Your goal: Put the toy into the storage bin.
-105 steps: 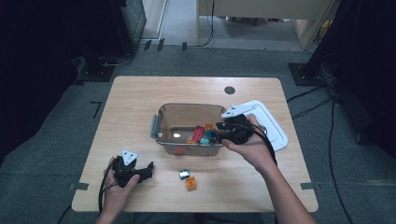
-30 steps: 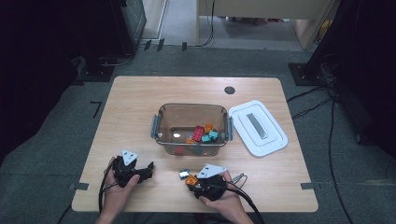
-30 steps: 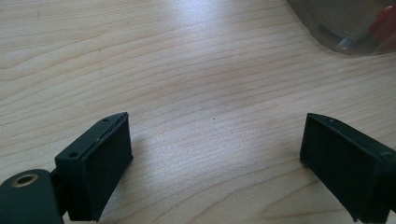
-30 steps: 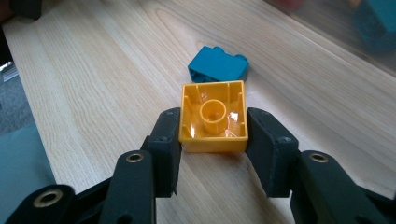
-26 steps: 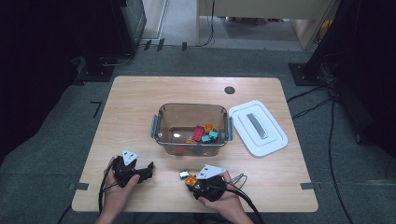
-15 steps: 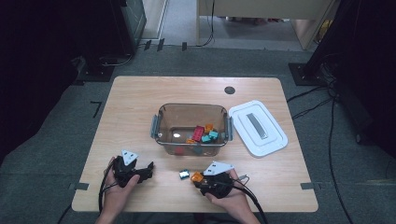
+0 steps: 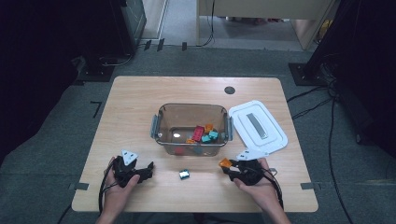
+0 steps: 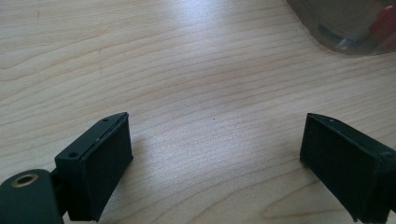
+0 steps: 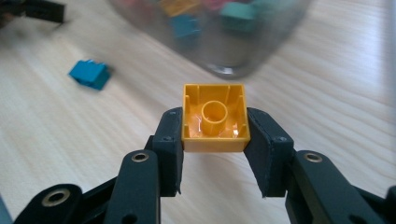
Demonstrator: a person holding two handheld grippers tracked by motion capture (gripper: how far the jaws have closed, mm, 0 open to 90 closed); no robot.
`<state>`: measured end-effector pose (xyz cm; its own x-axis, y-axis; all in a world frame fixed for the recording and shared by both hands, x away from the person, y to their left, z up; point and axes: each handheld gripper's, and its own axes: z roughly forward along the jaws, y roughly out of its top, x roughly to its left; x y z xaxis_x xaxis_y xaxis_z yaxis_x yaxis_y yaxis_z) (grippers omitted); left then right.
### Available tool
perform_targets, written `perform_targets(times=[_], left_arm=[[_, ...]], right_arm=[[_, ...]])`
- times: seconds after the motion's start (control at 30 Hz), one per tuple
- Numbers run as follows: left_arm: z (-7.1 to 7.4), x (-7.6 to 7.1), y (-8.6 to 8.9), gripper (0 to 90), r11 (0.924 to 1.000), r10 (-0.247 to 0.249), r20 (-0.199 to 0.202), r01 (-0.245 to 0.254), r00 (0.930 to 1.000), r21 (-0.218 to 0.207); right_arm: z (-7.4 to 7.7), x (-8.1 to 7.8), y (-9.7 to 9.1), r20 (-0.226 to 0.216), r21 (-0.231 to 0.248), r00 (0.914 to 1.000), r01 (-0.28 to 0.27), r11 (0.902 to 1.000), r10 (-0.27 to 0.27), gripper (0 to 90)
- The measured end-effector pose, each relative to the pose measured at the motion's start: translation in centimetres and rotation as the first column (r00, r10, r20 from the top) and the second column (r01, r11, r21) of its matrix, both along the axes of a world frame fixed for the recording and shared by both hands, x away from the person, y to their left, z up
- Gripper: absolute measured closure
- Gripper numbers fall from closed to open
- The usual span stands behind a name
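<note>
The right hand-held gripper (image 9: 214,154) has lifted the small orange plastic brick (image 9: 214,117) off the worktop (image 7: 140,107), holding it tight; the clear plastic tub (image 7: 161,122) probably comes next.

A: High view: the pale wooden table (image 7: 140,116) is evenly lit and the surrounding floor dim.
B: Right gripper view: the clear plastic bin (image 9: 243,42) at 12 o'clock and the small blue brick (image 9: 89,73) are blurred.

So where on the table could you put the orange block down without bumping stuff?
The wide bare strip behind the clear tub and the left side beyond it are free. It is crowded in front: blue block, both grippers, left and right, and the lid.
</note>
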<state>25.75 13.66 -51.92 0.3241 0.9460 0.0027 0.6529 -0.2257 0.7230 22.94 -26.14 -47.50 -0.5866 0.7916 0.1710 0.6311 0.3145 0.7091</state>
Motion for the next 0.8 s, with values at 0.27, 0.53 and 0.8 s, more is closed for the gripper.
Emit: perform_targets(times=[0.27, 0.53, 0.8], left_arm=[[0.0, 0.0, 0.0, 8.8, 1.0000, 0.000, 0.000, 0.000, 1.0000, 0.000], [0.0, 0.0, 0.0, 8.8, 1.0000, 0.000, 0.000, 0.000, 1.0000, 0.000], [0.0, 0.0, 0.0, 8.8, 1.0000, 0.000, 0.000, 0.000, 1.0000, 0.000]], right_arm=[[1.6, 1.1, -3.9, 0.008, 0.025, 0.9955, 0.094, 0.9953, -0.094, 60.0], [3.9, 2.4, -5.1, 0.029, 0.014, 0.9929, 0.115, 0.9933, -0.115, 60.0], [6.3, 3.7, -5.1, 0.052, 0.002, 0.9914, 0.120, 0.9928, -0.120, 60.0]])
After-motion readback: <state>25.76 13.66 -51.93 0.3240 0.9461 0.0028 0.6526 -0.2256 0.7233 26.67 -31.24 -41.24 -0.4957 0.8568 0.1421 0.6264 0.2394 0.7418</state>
